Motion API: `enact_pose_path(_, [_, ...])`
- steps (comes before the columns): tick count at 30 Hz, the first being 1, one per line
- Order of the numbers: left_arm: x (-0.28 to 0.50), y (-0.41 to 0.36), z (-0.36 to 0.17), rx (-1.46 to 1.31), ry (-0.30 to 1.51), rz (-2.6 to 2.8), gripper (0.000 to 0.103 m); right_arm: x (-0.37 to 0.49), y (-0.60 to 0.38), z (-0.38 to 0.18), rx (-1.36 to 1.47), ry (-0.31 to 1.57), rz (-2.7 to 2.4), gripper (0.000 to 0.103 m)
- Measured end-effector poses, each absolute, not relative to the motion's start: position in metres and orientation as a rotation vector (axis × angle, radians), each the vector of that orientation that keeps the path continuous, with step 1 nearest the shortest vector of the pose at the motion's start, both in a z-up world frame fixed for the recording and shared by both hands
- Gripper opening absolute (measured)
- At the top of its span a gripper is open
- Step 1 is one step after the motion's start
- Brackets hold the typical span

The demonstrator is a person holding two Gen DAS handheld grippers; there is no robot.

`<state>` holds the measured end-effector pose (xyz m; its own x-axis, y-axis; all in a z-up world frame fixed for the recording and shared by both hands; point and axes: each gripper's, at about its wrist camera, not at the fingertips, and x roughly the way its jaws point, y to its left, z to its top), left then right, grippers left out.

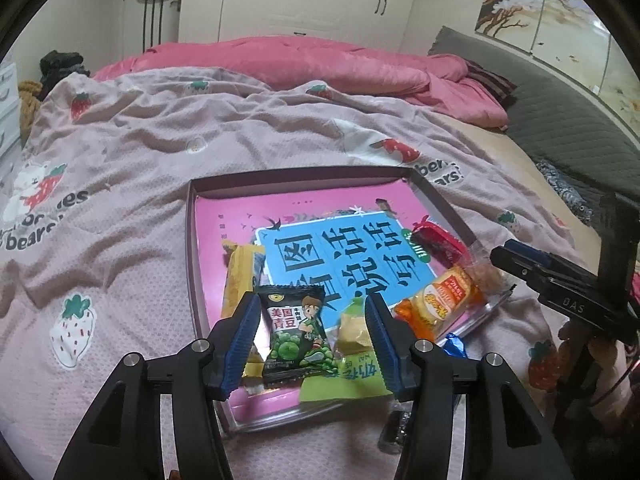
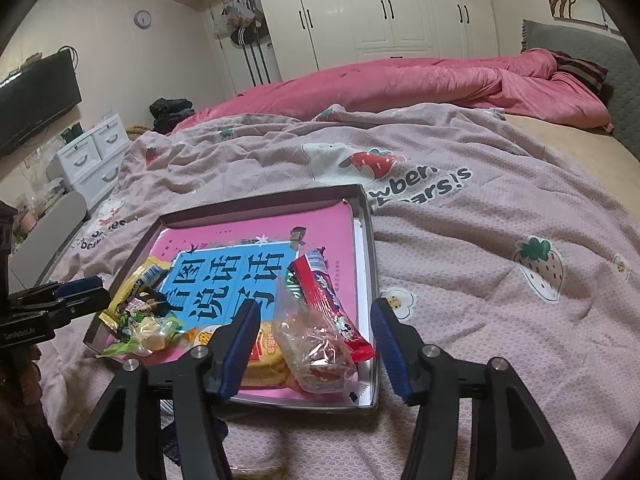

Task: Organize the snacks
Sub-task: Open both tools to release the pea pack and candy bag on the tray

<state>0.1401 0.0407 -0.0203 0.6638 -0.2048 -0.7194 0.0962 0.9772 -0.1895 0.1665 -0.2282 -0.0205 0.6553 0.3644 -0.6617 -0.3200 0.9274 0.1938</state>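
A shallow box tray (image 1: pixel 280 174) (image 2: pixel 260 204) with a pink and blue printed bottom lies on the bedspread and holds several snacks. My left gripper (image 1: pixel 312 336) is open over its near edge. A black green-pea packet (image 1: pixel 296 336) and a yellow candy in green wrap (image 1: pixel 352 332) lie between its fingers, unpressed. My right gripper (image 2: pixel 314 344) is open too, straddling a clear bag (image 2: pixel 316 344) and a red packet (image 2: pixel 328 300) that rest in the tray. An orange biscuit packet (image 2: pixel 268 356) (image 1: pixel 436 304) lies beside them. A yellow bar (image 1: pixel 238 276) sits at the tray's left.
A blue wrapper (image 1: pixel 454 344) and a small clear item (image 1: pixel 394 432) lie on the bedspread just outside the tray. A pink quilt (image 2: pixel 400 80) is bunched at the far side. White drawers (image 2: pixel 92 160) stand left of the bed, a grey headboard (image 1: pixel 560 128) to the right.
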Motion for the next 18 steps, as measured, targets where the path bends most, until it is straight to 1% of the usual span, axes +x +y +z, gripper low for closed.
enact_pose_path(18, [0.119,0.035,0.0,-0.134,0.782,-0.203,0.059,0.159,-0.235,-0.009,0.083,0.732,0.383,0.059])
